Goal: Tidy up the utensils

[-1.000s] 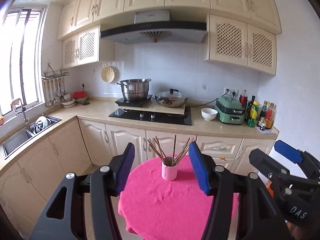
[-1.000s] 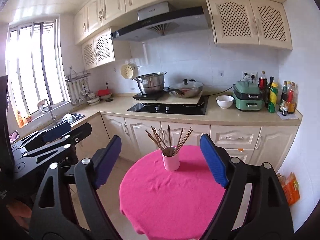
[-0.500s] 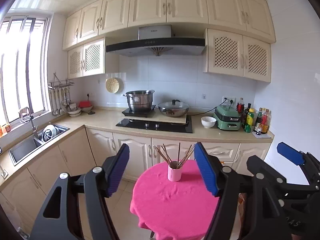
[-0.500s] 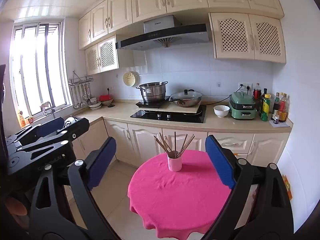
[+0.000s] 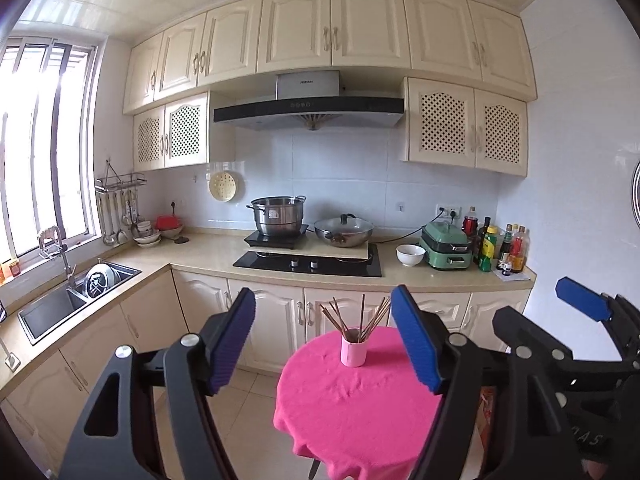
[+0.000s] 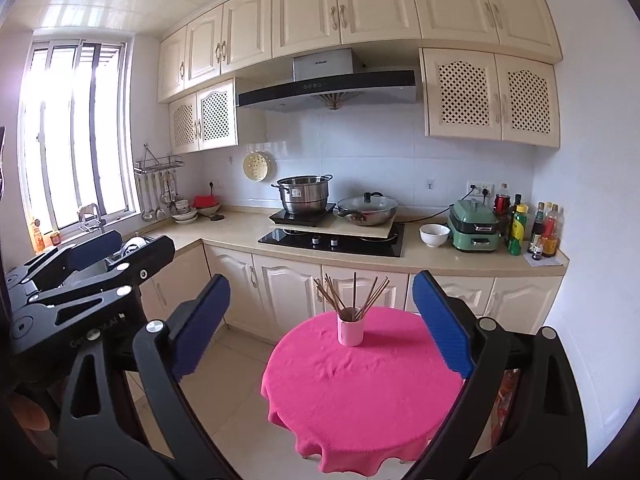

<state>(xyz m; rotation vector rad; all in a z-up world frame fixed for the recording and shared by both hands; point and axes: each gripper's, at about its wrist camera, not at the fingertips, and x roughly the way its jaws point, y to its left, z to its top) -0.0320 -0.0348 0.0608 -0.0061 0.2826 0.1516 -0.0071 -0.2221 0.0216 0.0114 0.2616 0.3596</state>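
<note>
Kitchen backdrop; chopsticks (image 6: 352, 294) fan loosely in pink cup (image 6: 350, 331), center frame; left gripper (image 5: 324, 344) and right gripper (image 6: 320, 326) both wide, empty.

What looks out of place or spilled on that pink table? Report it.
Nothing stands out. The pink cup stands upright on the pink tablecloth, chopsticks fanned loosely inside it. No spill shows. Both tools hang open, short of the table.

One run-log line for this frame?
left gripper: open | right gripper: open | wooden chopsticks upright in pink cup | round pink-clothed table
</note>
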